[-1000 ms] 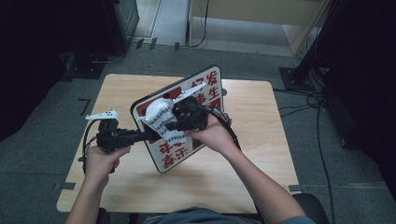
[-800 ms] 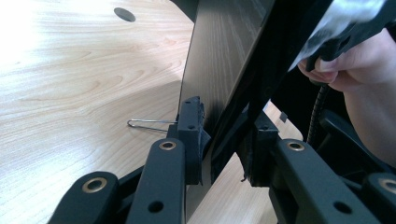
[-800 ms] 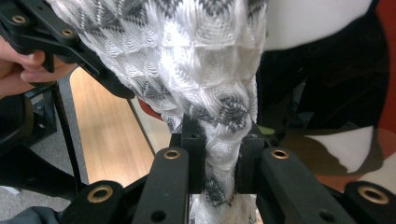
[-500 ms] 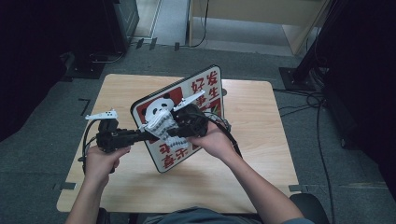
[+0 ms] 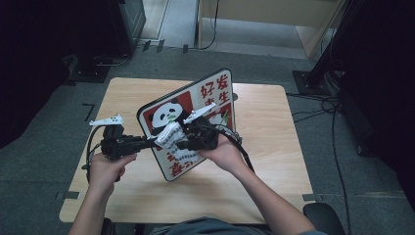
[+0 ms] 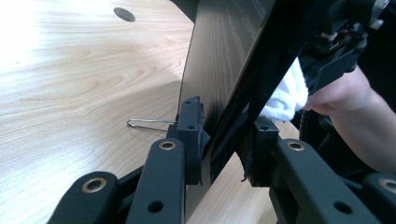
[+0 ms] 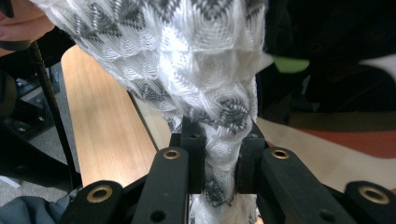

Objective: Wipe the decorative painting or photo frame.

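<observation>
High view: the sign (image 5: pixel 195 122), a panda board with red characters, stands tilted on edge over the middle of the table (image 5: pixel 274 127), between the two claws. The left claw (image 5: pixel 155 142) reaches in from the sign's left edge, and the left hand (image 5: pixel 105 166) grips its handle behind it. In the left gripper view that claw (image 6: pixel 224 144) has its jaws pinched onto the board's edge, one pad on the dark back face and the other on the front, so the sign (image 6: pixel 219 70) rises straight ahead of the pads. A thin wire clip (image 6: pixel 149 124) lies on the tabletop just to the left of the jaws. The right claw (image 5: pixel 178 139) sits against the sign's front face, just beyond the left claw's tips, with the right hand (image 5: pixel 222 154) behind it. In the right gripper view its jaws (image 7: pixel 223 158) are squeezed nearly together on a white and grey cloth (image 7: pixel 187 56), which bunches between the pads and fans out above them against the sign.
</observation>
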